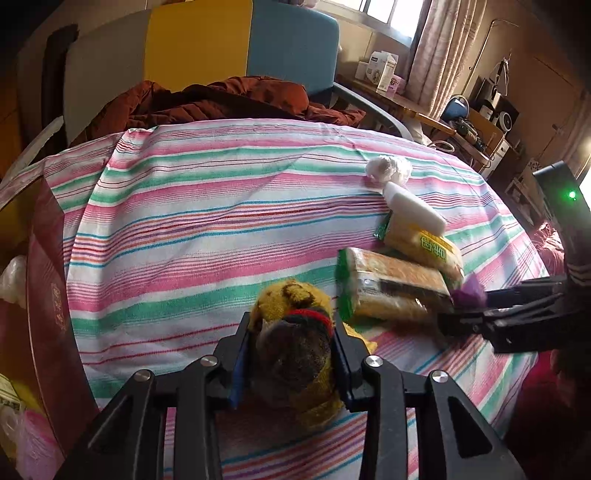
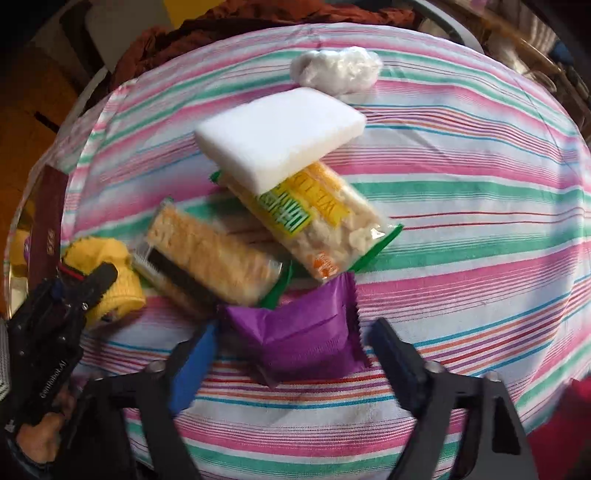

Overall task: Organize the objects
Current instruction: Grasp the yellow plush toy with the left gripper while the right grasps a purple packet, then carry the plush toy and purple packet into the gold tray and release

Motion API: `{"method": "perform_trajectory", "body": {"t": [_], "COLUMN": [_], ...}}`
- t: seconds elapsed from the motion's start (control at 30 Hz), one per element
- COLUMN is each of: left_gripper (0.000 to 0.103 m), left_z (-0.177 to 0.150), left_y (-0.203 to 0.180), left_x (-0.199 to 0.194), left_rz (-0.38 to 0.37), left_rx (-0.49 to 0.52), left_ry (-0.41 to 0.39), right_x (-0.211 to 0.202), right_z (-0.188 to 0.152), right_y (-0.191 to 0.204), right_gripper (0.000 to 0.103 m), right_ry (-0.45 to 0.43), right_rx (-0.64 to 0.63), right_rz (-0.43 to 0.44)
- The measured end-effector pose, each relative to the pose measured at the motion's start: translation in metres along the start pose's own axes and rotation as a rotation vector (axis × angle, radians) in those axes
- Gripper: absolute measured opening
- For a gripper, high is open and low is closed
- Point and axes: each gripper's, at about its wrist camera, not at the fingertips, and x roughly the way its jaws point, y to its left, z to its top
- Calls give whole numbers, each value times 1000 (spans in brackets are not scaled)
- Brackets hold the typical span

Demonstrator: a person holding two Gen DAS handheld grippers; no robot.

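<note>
Striped cloth [image 1: 207, 206] | your left gripper [image 1: 291, 354] clamps sock [image 1: 295, 332] | right gripper [image 2: 291, 350] apart around purple packet [image 2: 306, 332] | next: squeeze, lift it

Ahead of me a pink, green and white striped cloth [image 1: 207, 206] covers the round surface. Behind it stands a chair with a grey, yellow and blue panelled back [image 1: 207, 44], a crumpled rust-brown quilted jacket [image 1: 221, 99] heaped on its seat. Daylight comes through a window [image 1: 388, 14] at upper right, beside a pale patterned curtain [image 1: 436, 55]. Below it a wooden side table [image 1: 406, 103] carries white cardboard boxes [image 1: 384, 70].
</note>
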Motion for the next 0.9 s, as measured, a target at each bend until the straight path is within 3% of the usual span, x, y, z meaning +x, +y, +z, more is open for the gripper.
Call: {"method": "perform_trajectory", "body": {"t": [0.1,0.23,0.47,0.67,0.9], "left_gripper": [37,35,35,35,35], "left_z": [-3,-6,-11,-9,-11], "left_y": [-2,-4,-13,6,60], "left_x": [-3,-14,-50,-102,-154], "left_rz": [-6,-28,-67,-57,42], "left_rx": [3,10,47,11,-84], "left_ry": [-1,-14,-72,-170,-268], "right_x": [-4,-11,-52,-77,-98], "right_z": [0,-6,-20,-11,0], "right_y": [-3,-11,-16,36,112], "right_gripper": [49,48,48,48,48], "right_ry": [-21,-40,-175,-298,-381], "right_rx": [16,55,73,18,-121], "right_rz": [-14,-21,65,134,232]}}
